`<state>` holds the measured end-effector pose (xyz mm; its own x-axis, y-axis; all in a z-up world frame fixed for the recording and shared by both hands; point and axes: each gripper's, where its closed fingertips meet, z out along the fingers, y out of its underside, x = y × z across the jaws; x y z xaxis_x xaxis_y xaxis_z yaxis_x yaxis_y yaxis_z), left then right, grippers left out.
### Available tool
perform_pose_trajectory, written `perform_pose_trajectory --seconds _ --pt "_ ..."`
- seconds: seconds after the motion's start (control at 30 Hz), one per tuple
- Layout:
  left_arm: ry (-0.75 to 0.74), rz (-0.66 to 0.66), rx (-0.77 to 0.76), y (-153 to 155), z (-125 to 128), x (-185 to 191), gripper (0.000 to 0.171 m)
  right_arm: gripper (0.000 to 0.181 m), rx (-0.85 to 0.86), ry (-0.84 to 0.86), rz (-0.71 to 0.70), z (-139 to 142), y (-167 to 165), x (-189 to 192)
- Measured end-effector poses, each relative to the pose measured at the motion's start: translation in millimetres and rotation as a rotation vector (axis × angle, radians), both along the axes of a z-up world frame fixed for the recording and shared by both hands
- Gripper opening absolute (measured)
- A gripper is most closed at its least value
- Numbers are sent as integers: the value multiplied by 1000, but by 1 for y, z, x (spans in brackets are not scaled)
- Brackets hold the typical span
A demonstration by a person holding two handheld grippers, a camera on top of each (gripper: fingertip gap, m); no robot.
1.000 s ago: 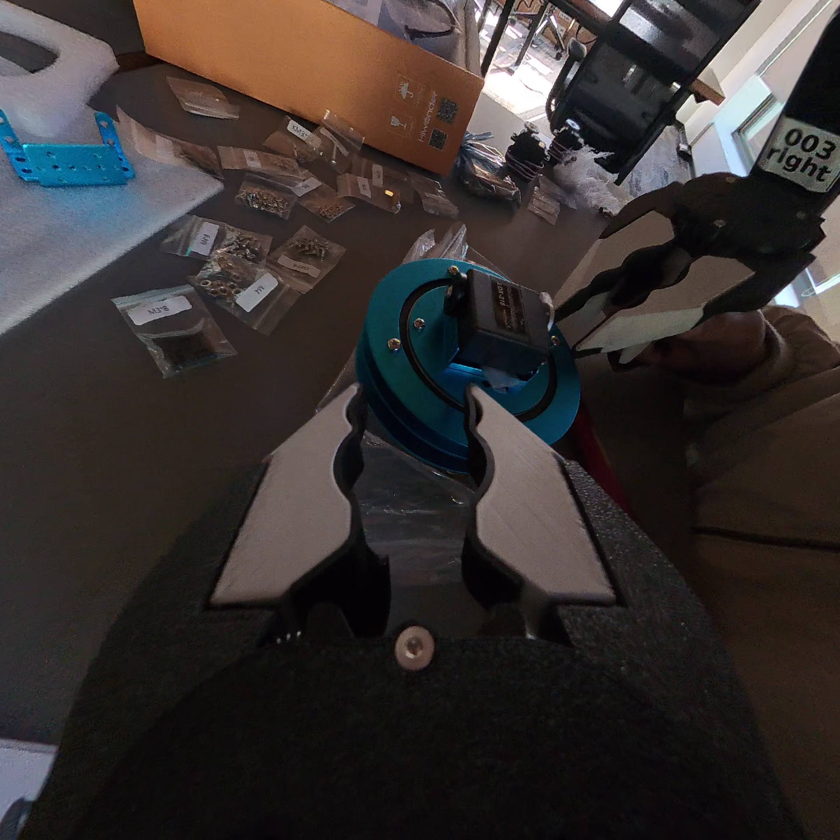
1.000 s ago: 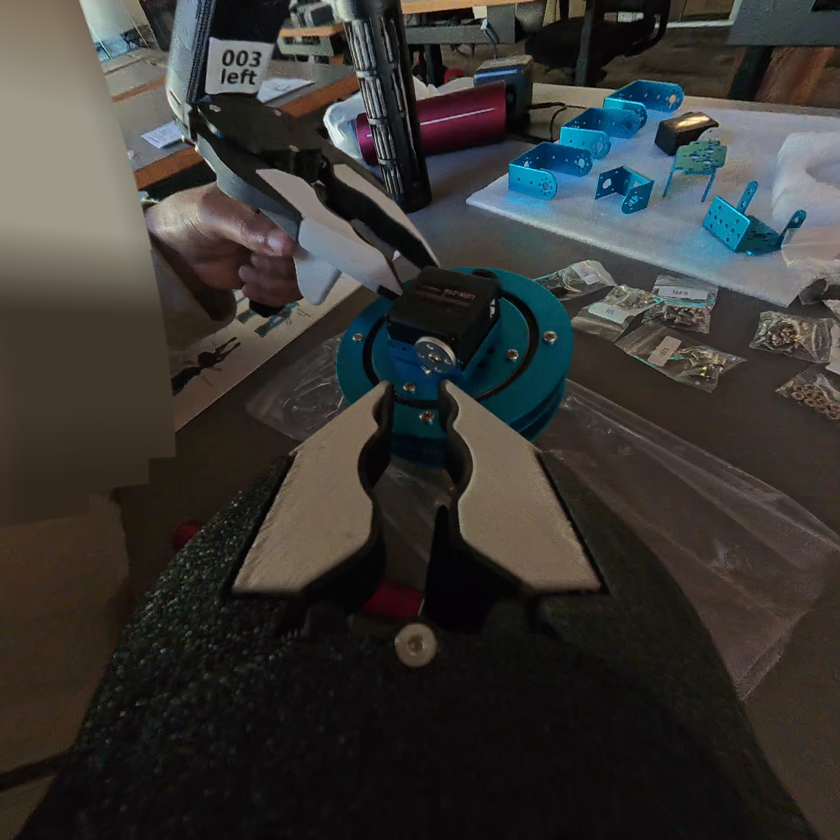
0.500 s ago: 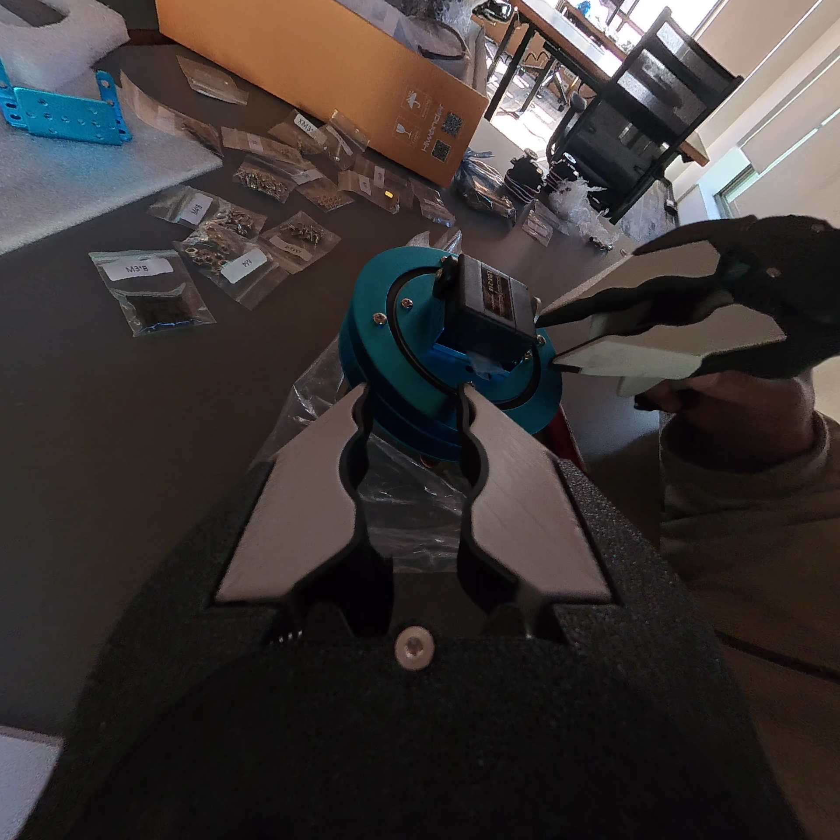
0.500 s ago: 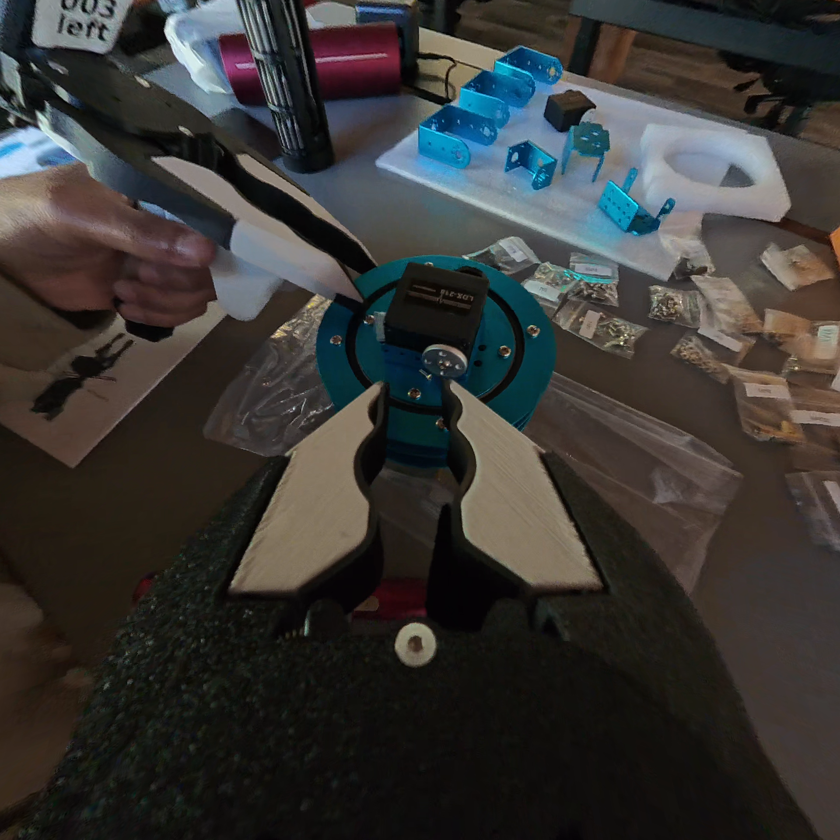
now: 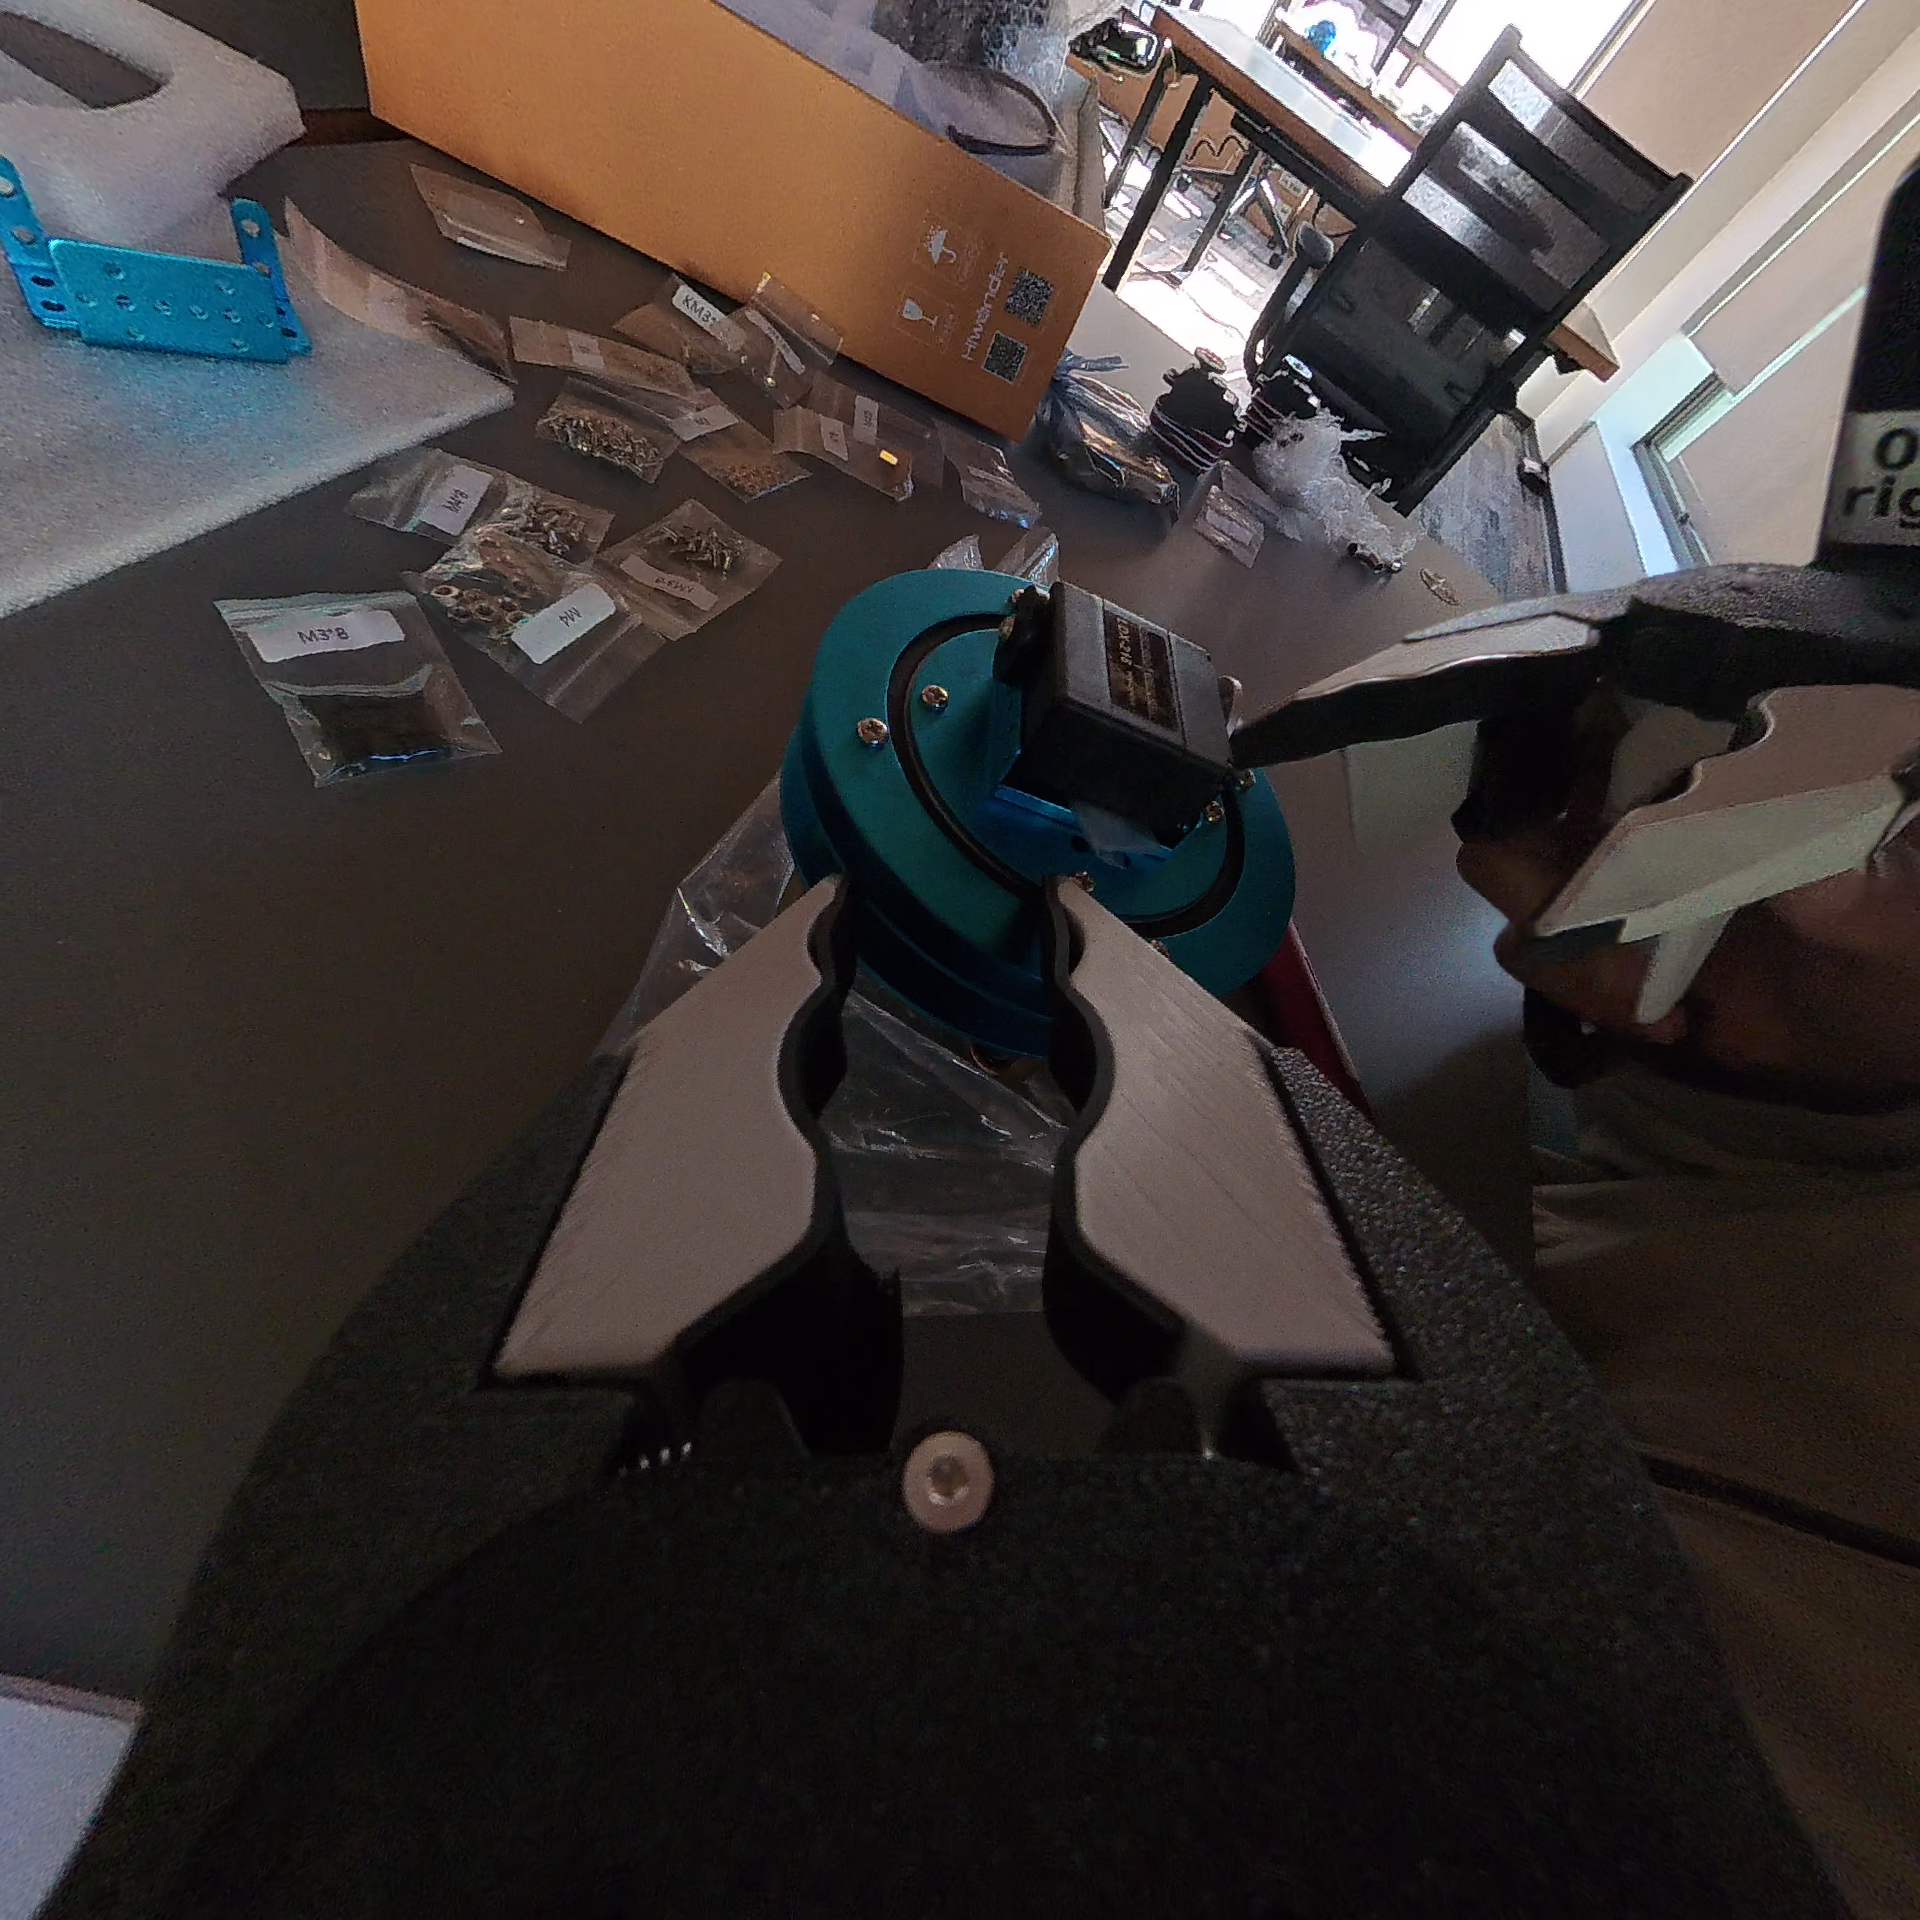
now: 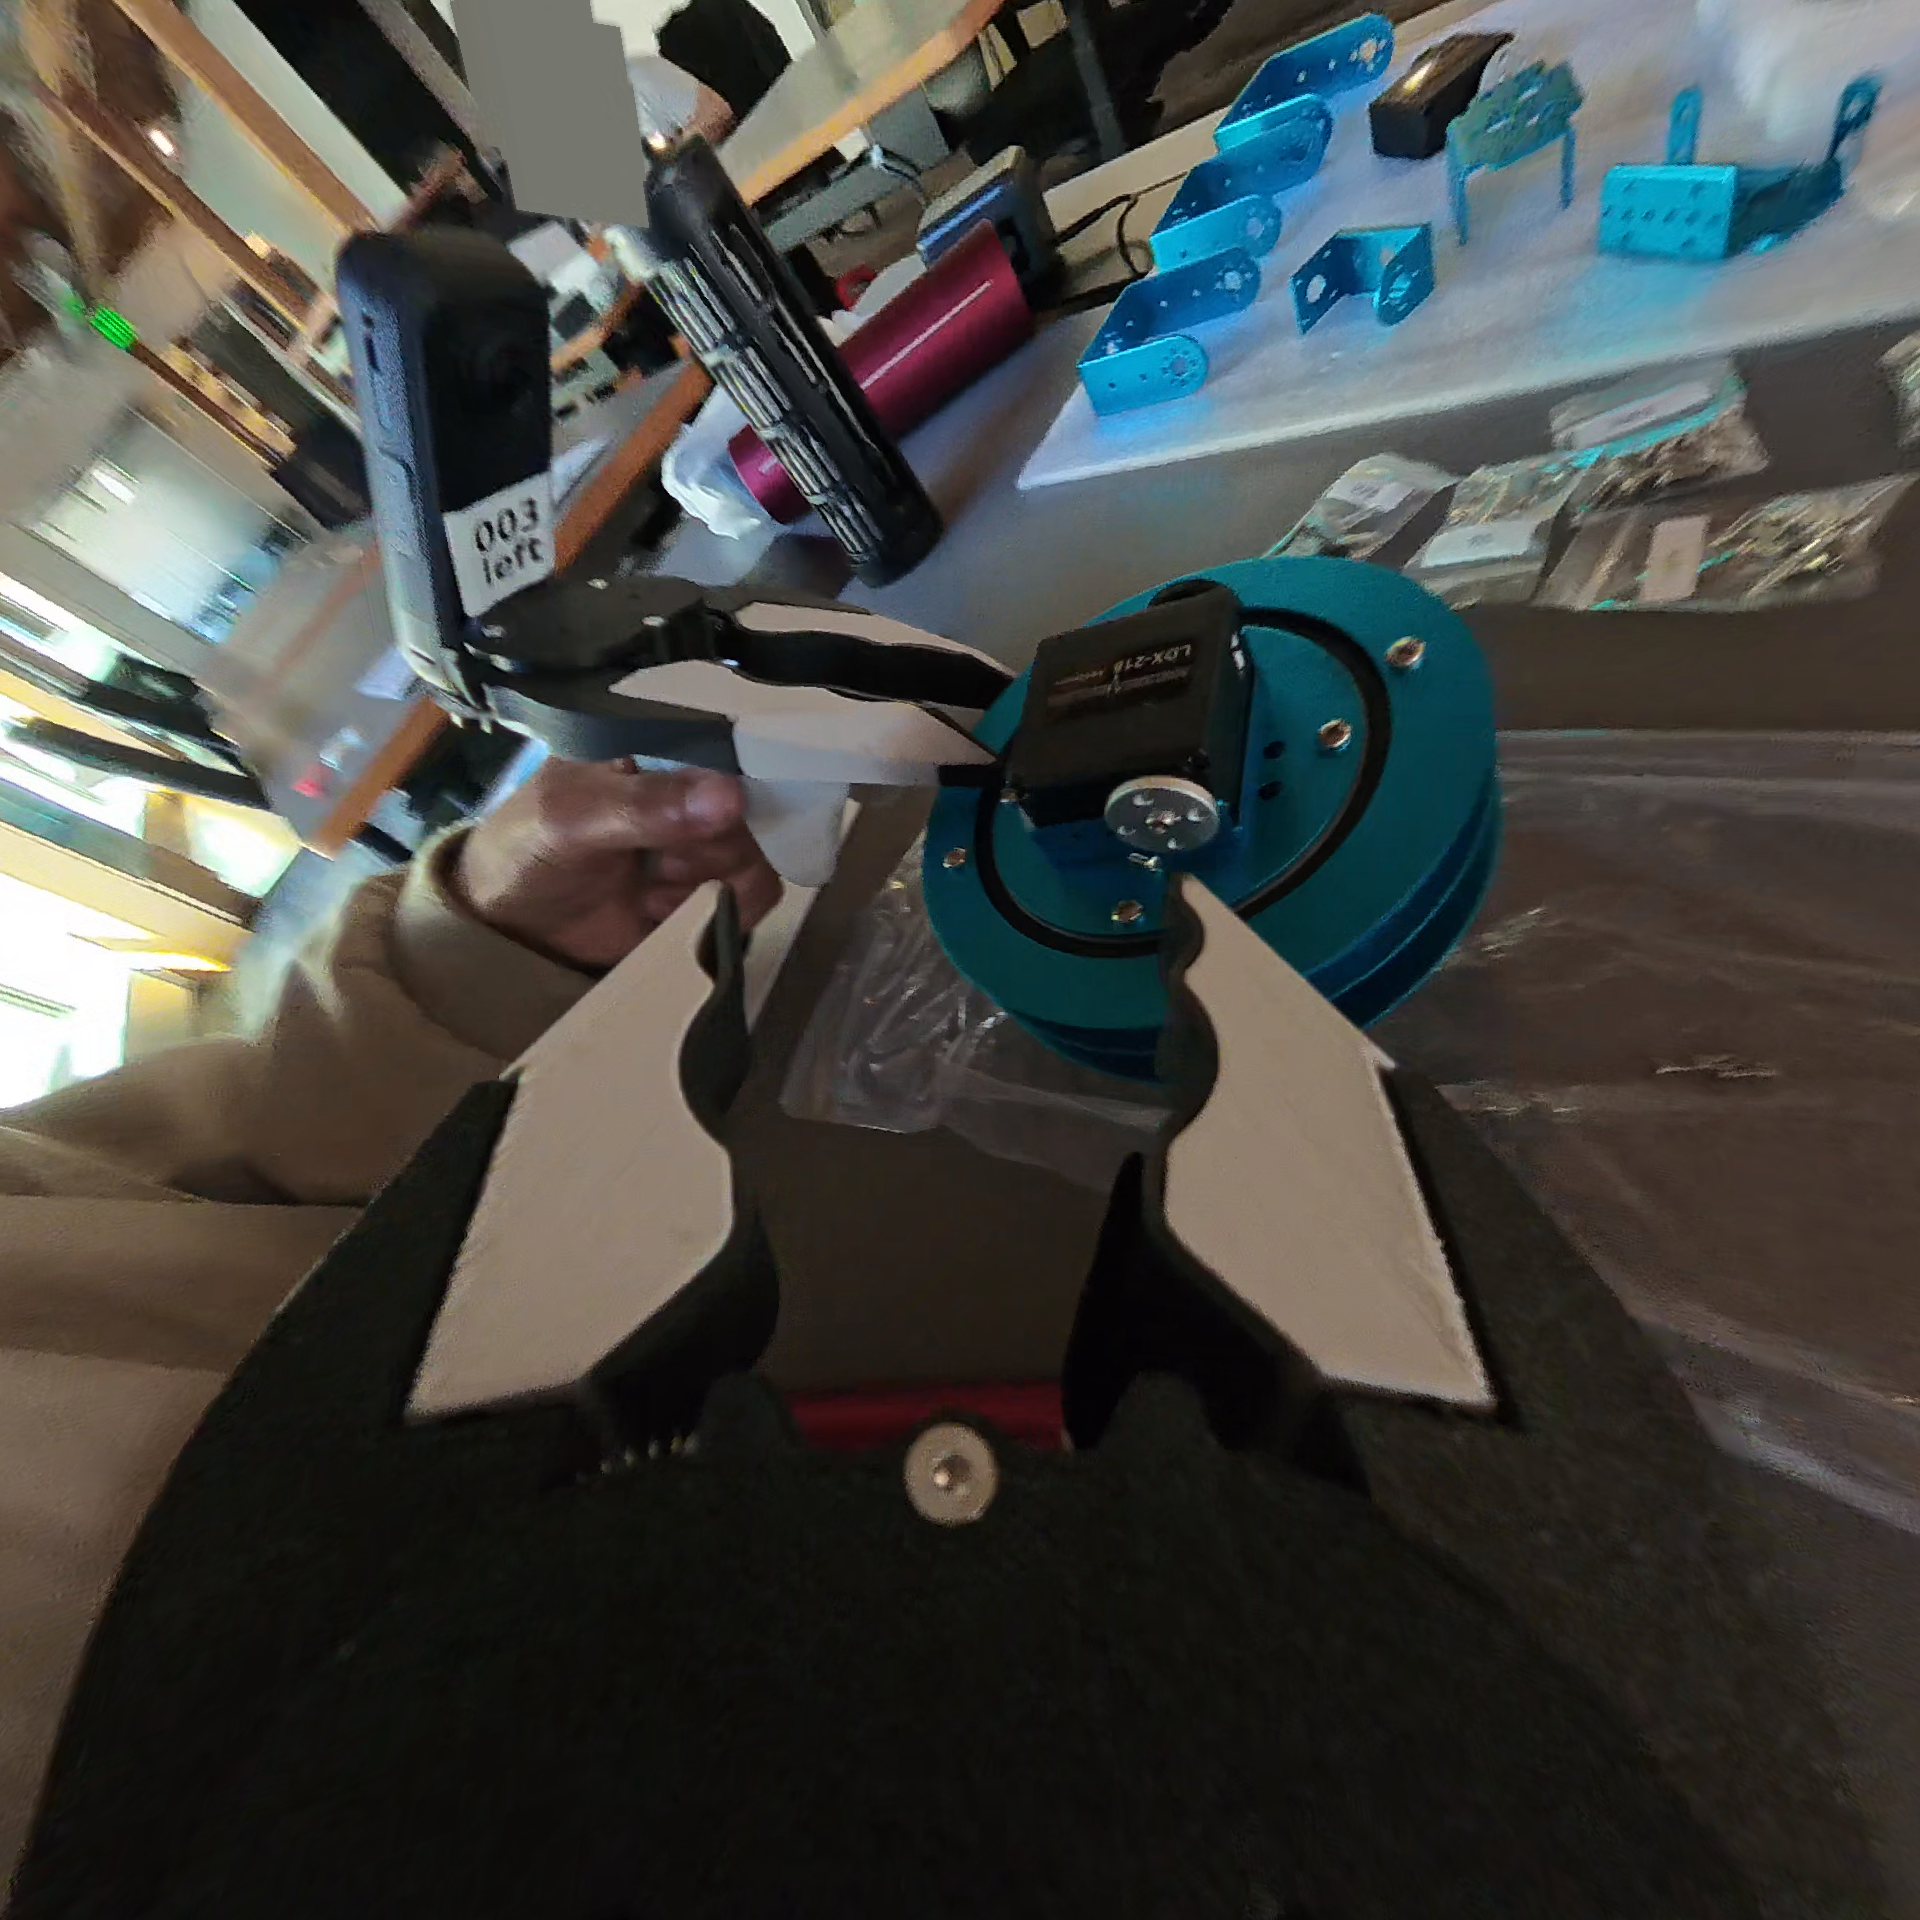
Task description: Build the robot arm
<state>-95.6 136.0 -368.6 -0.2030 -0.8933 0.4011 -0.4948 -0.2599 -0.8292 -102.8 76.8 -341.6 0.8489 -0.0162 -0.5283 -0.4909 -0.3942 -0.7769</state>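
Note:
A blue round base [image 5: 862,675] with a black servo [image 5: 1117,696] mounted on top sits over a clear plastic bag [image 5: 935,1122] on the dark table. My left gripper [image 5: 943,894] is shut on the near rim of the base, one finger on the top plate and one on the side. It also shows in the right wrist view [image 6: 992,722] at the left edge of the base [image 6: 1382,748], beside the servo [image 6: 1132,707]. My right gripper [image 6: 951,894] is wide open and empty. In the left wrist view [image 5: 1387,831] its upper fingertip touches the servo's side.
Several small bags of screws [image 5: 353,675] lie left of the base. A cardboard box [image 5: 727,156] stands behind them. Blue metal brackets [image 6: 1247,218] lie on a white foam sheet. A dark red cylinder [image 6: 914,332] and a black mesh cylinder [image 6: 790,353] stand farther back. A person's hand [image 6: 623,862] holds the left gripper. Some 7 cm of space lies between my two pairs of fingers.
My right gripper has opened wide and rolled, and one fingertip now rests against the servo. My left gripper narrowed slightly onto the base's rim and stays there.

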Motion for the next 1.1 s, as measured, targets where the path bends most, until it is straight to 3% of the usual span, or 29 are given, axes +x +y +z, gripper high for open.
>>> perform_pose_trajectory --seconds 0.27,1.1 --pt "-2 -1 -3 0 0 0 34 82 22 100 -39 4 8 -5" --pt "-2 -7 -19 0 -1 0 35 81 -6 35 -21 4 10 -11"
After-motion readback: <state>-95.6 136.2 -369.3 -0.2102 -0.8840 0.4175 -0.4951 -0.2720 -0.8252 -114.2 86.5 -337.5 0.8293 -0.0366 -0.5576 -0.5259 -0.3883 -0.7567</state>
